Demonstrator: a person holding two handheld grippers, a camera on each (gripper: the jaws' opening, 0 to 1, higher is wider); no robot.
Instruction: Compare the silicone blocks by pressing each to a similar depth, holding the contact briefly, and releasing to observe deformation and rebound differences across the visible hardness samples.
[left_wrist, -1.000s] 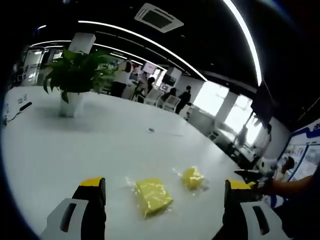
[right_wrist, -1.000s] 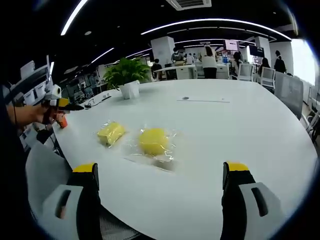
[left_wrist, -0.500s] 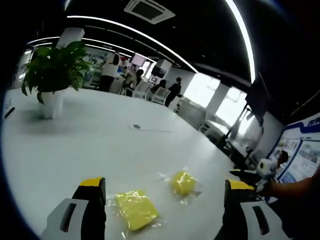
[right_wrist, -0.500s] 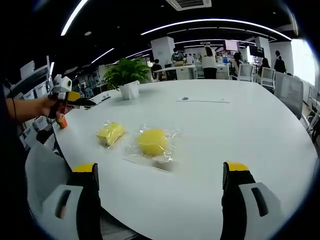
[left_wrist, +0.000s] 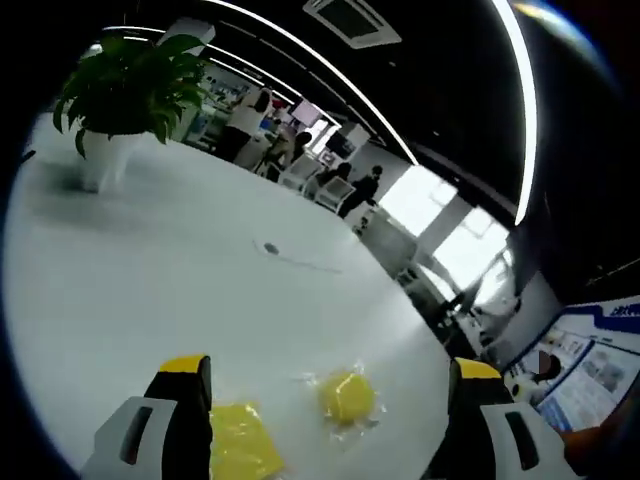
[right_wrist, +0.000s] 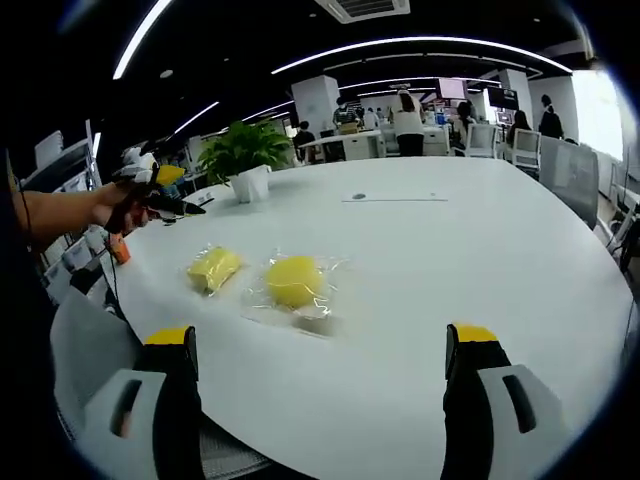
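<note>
Your right tool hangs over the near edge of the white tabletop with its 2 yellow-tipped jaws spread wide and nothing between them. Ahead of it lie 2 yellow silicone samples, each in a clear wrapper. The rounded block sits nearest the middle of the gap between the jaws, and the squarish block lies just beside it on the side toward your left hand. The 2 wrappers sit close together, but I cannot tell whether they touch. Both blocks rest flat on the tabletop, apart from either tool.

Your left tool is also wide open and holds nothing. In its view the squarish block lies right against the inner side of one jaw, partly cut off at the picture's edge, and the rounded block sits between the jaws, nearer the middle. From the right gripper view, that left tool is held in the air above the tabletop edge, beyond the squarish block.

A potted plant in a white pot stands on the tabletop well beyond the squarish block. A thin line with a small round dark spot lies on the tabletop well past the rounded block.
</note>
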